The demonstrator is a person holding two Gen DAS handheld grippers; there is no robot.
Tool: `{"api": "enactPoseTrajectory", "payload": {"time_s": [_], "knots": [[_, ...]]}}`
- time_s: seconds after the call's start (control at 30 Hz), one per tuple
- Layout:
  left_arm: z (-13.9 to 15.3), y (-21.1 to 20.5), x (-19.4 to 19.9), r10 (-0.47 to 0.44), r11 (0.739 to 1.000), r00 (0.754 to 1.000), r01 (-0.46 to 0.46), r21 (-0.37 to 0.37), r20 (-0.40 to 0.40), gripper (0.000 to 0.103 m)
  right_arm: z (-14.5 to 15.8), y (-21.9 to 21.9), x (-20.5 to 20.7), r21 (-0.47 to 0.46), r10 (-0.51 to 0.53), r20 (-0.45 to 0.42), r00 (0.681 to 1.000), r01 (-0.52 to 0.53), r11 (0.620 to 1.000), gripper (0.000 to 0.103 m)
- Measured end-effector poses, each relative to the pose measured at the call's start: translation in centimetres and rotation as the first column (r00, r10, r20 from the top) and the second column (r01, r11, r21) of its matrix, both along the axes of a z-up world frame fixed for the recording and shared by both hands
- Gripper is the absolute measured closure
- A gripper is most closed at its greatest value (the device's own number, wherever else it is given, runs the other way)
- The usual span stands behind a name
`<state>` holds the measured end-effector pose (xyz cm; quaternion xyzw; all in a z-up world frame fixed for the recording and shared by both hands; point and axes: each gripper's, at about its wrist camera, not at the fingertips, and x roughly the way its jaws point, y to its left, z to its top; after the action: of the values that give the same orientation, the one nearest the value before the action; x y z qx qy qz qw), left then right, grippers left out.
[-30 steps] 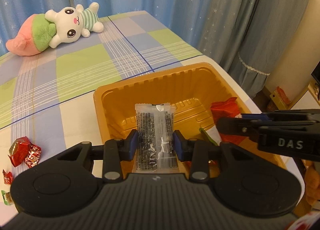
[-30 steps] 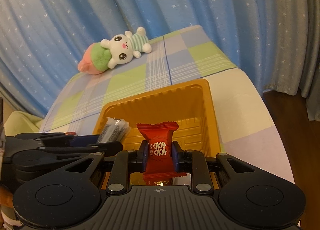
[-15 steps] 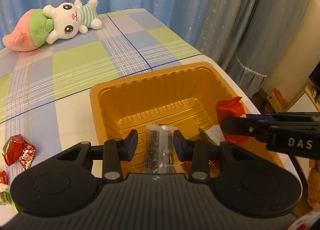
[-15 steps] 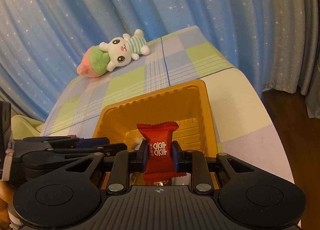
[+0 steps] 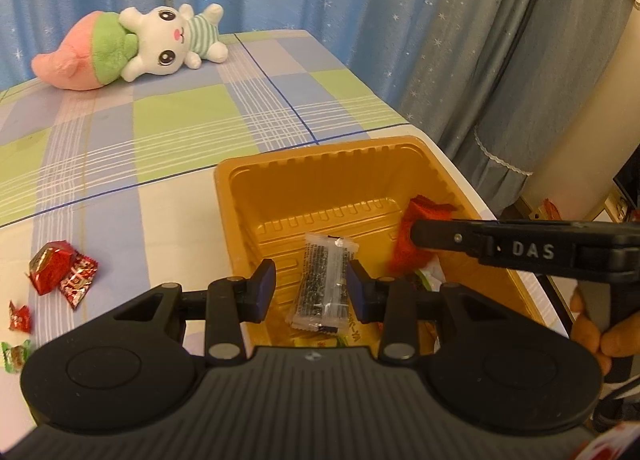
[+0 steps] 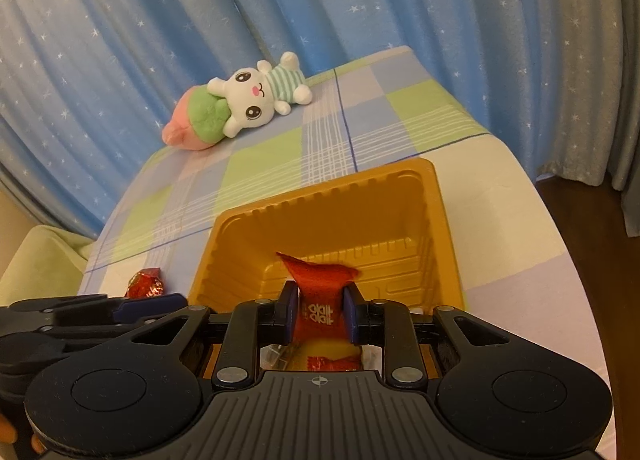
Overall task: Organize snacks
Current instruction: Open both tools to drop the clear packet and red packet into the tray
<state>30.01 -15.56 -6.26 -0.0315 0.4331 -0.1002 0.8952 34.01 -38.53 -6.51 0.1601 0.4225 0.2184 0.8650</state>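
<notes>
Since a second ago my left tool has let go of the clear packet: it was pinched upright between the pads then, and now it lies loose in the tray below, while the tool has shifted so the tray sits further right in its view. The left tool's jaws now stand spread, with a gap on each side of the packet, which shows between them and lies flat on the tray floor, pads not touching it. My right tool is pressed together on the red candy, pinching it across its middle, its twisted top sticking up ahead of the fingertips and over the tray's near half. From the left tool, the right tool reaches in from the right side, and the red candy hangs just ahead of its tip, above the tray's right edge. More wrappers lie in the tray's near end, under both tools, too hidden to name. On the bench, off to the left of the left tool, lie loose sweets in red foil, and nearer the edge a green one. Far ahead of both tools, at the bench's far end before the curtain, a plush toy lies on its side.
</notes>
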Motion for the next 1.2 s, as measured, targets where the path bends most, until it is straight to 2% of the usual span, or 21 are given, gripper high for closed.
{"api": "enactPoseTrajectory", "payload": {"time_s": [0.1, 0.17, 0.23, 0.33, 0.67, 0.77, 0.83, 1.2], "knots": [[0.2, 0.5, -0.6, 0.015, 1.0, 1.0, -0.015, -0.007, 0.001, 0.067, 0.4, 0.4, 0.1, 0.002, -0.003, 0.04, 0.999, 0.003, 1.0, 0.078], [0.4, 0.7, -1.0, 0.026, 1.0, 1.0, -0.026, -0.009, 0.002, 0.066, 0.5, 0.5, 0.4, -0.004, -0.022, 0.032, 0.999, 0.022, 1.0, 0.076], [0.6, 0.9, -1.4, 0.036, 0.999, 0.999, -0.036, -0.009, 0.008, 0.061, 0.6, 0.1, 0.5, 0.013, -0.036, 0.029, 0.999, 0.035, 0.999, 0.063], [0.9, 1.1, -2.3, 0.043, 0.999, 0.999, -0.043, -0.009, 0.016, 0.06, 1.1, -0.5, -0.2, 0.018, -0.063, 0.054, 0.997, 0.062, 0.998, 0.042], [2.7, 0.4, -4.9, 0.04, 0.999, 0.998, -0.04, -0.014, 0.057, 0.05, 2.1, -2.4, -3.8, -0.015, -0.061, 0.066, 0.996, 0.062, 0.998, 0.033], [3.1, 0.1, -5.9, 0.041, 0.999, 0.997, -0.04, -0.018, 0.067, 0.049, 2.4, -2.9, -5.3, -0.023, -0.046, 0.066, 0.997, 0.048, 0.999, 0.028], [3.3, 0.1, -6.5, 0.046, 0.999, 0.996, -0.045, -0.021, 0.072, 0.044, 2.7, -3.1, -6.3, -0.029, -0.035, 0.073, 0.997, 0.037, 0.999, 0.023], [3.7, 0.7, -11.2, 0.101, 0.995, 0.992, -0.1, -0.015, 0.073, 0.04, 3.4, -3.3, -11.0, -0.05, 0.048, 0.059, 0.997, -0.045, 0.998, 0.021]]}}
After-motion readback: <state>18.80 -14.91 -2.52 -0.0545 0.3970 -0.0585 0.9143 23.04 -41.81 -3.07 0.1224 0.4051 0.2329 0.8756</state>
